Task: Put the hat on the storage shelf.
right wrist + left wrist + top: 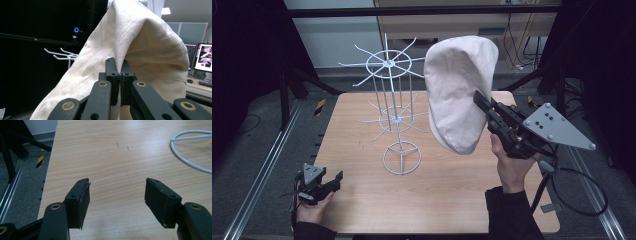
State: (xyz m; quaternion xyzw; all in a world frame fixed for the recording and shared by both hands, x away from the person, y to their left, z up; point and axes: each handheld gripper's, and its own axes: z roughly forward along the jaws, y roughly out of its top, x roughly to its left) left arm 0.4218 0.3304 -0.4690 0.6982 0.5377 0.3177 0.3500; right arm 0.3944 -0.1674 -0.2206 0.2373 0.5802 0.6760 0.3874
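A: What is the right claw doing?

B: Its two black jaws are pressed together on a fold of a cream cloth hat. In the right gripper view the fabric rises straight out of the clamped tips and drapes down on both sides of them.

A: And from above?

B: In the high view the right claw is raised above the table, held by the person's right hand, with its grey three-cornered plate on top. The hat hangs in the air just ahead of the tips, clear of the tabletop.

A: What lies beyond the hat?

B: Past it, on the far side from the right claw, a white wire rack stands on the table, with spoked hooks at two levels and a ring base. Some of its hooks peek out beside the cloth in the right gripper view. Whether hat and rack touch, I cannot tell.

A: The left claw?

B: The left claw sits low over the wood with its jaws spread wide apart and nothing between them. Ahead of it and to its right is the rack's ring base. In the high view the left claw is near the table's near corner, in the left hand.
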